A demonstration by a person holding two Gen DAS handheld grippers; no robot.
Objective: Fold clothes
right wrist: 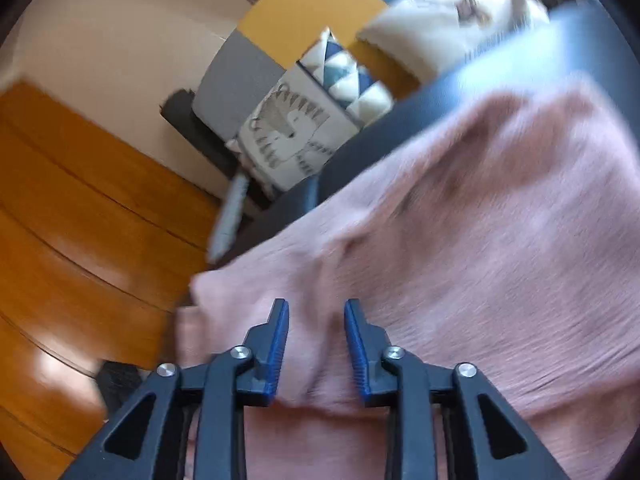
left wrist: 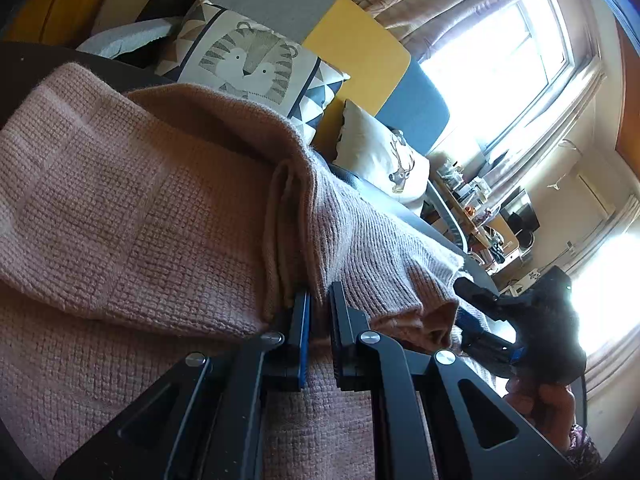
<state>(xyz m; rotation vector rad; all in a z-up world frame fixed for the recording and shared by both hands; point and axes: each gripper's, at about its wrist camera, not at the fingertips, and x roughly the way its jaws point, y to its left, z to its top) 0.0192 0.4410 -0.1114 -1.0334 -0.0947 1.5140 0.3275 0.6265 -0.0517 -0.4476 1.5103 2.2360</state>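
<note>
I see the sweater (right wrist: 460,240) and pillows (right wrist: 432,36) smeared by blur; desk clutter (left wrist: 476,208) is too small to identify.

Bright window (left wrist: 496,68) with pinkish curtains (left wrist: 432,4) floods the room; a patchwork headboard (left wrist: 356,48) of grey, yellow and blue backs a tiger cushion (left wrist: 248,60) and a deer pillow (left wrist: 384,160); a cluttered desk (left wrist: 480,216) beyond; orange wood floor (right wrist: 80,208); cream wall (right wrist: 120,48).
</note>
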